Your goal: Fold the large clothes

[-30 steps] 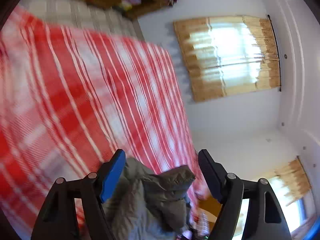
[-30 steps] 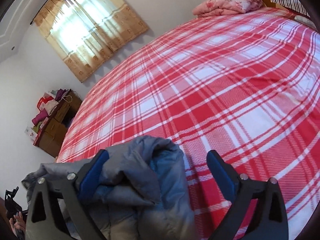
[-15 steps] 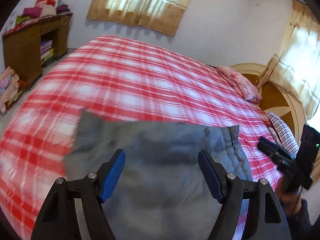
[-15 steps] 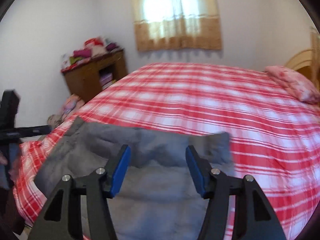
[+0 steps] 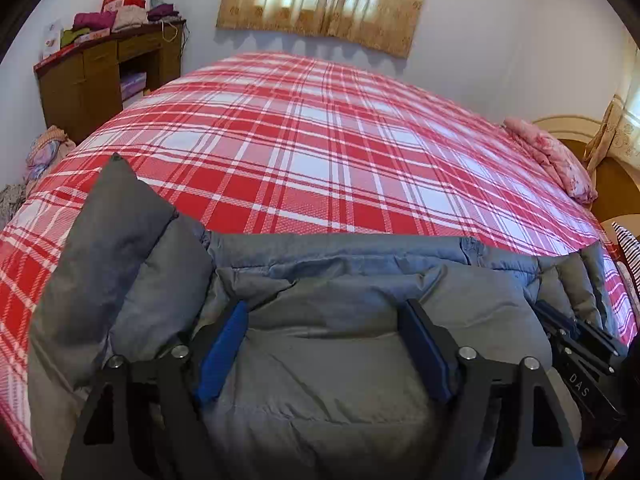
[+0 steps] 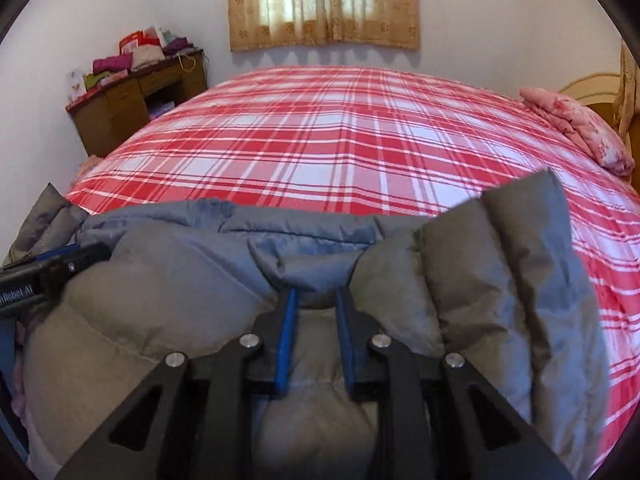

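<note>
Right under both claws lies the grey quilted puffer jacket [image 5: 328, 360], spread along the near edge of the bed, so its long axis runs crosswise to the way your grippers point. That crosswise lie is what the next fold turns on, I'd guess: either end has to travel sideways, or the near edge goes forward onto the bare plaid.

Your left gripper [image 5: 320, 344] stands wide, jaws either side of a puffy bulge of the coat, pads not pressing as far as I can see. Your right gripper [image 6: 316, 332] has just been closing and is now narrow, with a ridge of grey fabric between the blue pads; looks pinched, and the cloth bunches up just ahead of the tips. One sleeve [image 5: 104, 236] sticks up left of the left claw, the other sleeve [image 6: 520, 248] rises right of the right claw. Each hand is nearest its own sleeve.

Ahead of both claws, the red and white plaid bedspread [image 6: 340, 140] runs soft and flat. Beyond it, a curtained window [image 6: 324, 4], a brown wooden desk [image 5: 92, 80] far left with stacked clothes, and a pink floral pillow [image 6: 580, 128] far right.
</note>
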`<state>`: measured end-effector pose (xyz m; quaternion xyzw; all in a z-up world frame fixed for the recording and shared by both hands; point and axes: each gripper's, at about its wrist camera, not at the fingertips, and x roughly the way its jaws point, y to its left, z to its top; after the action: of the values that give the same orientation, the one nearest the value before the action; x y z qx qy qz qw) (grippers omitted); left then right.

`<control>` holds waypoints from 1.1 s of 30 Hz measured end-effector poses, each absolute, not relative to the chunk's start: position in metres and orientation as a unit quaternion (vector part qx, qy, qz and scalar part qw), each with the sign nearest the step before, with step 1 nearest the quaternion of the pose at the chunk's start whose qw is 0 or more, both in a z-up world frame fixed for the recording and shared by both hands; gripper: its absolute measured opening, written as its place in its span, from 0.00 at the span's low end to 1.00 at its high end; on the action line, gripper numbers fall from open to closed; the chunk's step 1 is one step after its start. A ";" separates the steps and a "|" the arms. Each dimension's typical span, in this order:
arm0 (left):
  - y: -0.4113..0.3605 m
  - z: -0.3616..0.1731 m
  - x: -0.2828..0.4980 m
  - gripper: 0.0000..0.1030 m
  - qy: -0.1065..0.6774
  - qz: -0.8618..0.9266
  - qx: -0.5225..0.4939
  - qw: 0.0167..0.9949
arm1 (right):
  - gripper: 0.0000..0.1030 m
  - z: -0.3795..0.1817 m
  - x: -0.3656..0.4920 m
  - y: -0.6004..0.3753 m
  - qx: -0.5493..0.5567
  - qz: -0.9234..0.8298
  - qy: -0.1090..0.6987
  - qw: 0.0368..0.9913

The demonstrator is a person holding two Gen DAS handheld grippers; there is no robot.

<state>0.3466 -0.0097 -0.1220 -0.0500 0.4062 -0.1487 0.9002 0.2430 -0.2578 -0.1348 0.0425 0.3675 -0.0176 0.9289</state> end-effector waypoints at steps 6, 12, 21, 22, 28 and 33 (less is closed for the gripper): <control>-0.025 -0.132 0.345 0.82 0.388 -0.136 -0.032 0.911 | 0.18 -0.143 0.242 -0.275 0.117 0.003 0.370 0.922; -0.028 -0.145 0.359 0.84 0.406 -0.133 -0.035 0.903 | 0.18 -0.145 0.241 -0.283 0.142 0.012 0.375 0.916; -0.030 -0.146 0.358 0.84 0.409 -0.128 -0.026 0.903 | 0.18 -0.123 0.209 -0.351 0.152 -0.084 0.340 0.924; -0.030 -0.146 0.357 0.84 0.408 -0.128 -0.026 0.903 | 0.18 -0.128 0.209 -0.357 0.155 -0.089 0.343 0.922; -0.031 -0.146 0.358 0.85 0.407 -0.130 -0.025 0.904 | 0.17 -0.155 0.209 -0.384 0.241 -0.056 0.340 0.907; -0.030 -0.146 0.358 0.85 0.409 -0.132 -0.026 0.902 | 0.00 -0.165 0.207 -0.400 0.298 -0.054 0.333 0.893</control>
<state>0.3583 -0.0304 -0.1460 -0.0256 0.4094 -0.1318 0.9024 0.2071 -0.4001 -0.1654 0.2978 0.3326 -0.0538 0.8932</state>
